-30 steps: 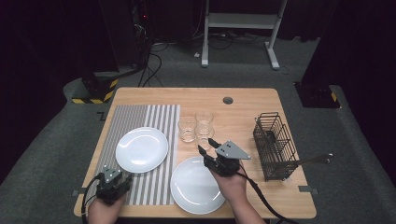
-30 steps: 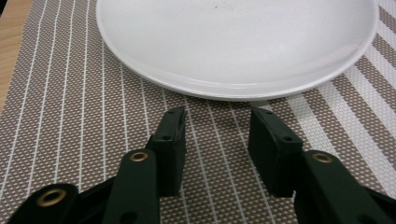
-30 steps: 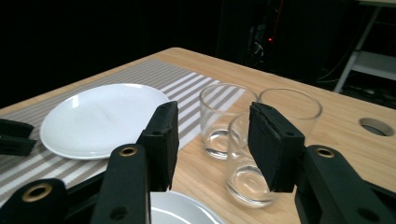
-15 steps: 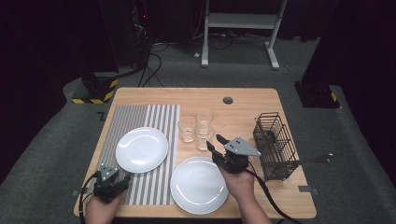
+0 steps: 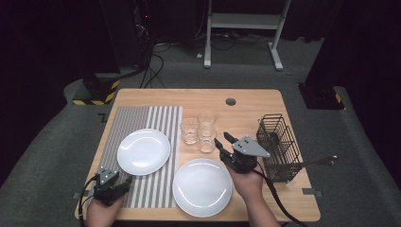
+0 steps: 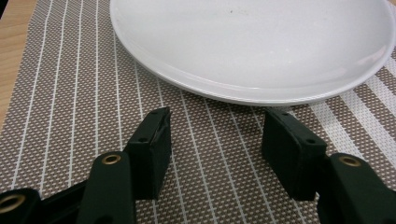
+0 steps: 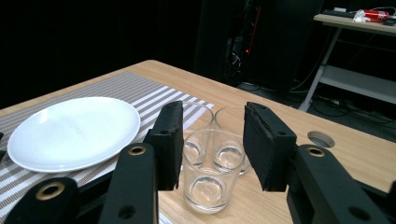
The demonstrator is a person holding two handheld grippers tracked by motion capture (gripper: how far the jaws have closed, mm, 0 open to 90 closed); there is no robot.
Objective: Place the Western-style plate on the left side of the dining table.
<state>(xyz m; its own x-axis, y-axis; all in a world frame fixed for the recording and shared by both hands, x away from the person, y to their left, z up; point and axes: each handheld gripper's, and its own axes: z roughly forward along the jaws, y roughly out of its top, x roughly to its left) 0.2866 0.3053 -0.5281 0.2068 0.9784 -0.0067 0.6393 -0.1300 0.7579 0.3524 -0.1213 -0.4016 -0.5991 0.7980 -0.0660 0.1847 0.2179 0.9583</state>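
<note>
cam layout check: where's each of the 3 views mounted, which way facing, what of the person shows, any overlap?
High view: above the person's side, facing forward and down on the table; both hands, left gripper, right gripper.
Left gripper view: on the left gripper, facing the mat plate; its fingers.
Right gripper view: on the right gripper, facing three glasses; its fingers.
Shared: both gripper views see the mat plate.

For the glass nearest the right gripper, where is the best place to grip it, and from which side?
Probably its rim wall, from the person's side: the nearest glass stands upright and open-topped, two other glasses crowd behind it, and the open right gripper already faces it.
</note>
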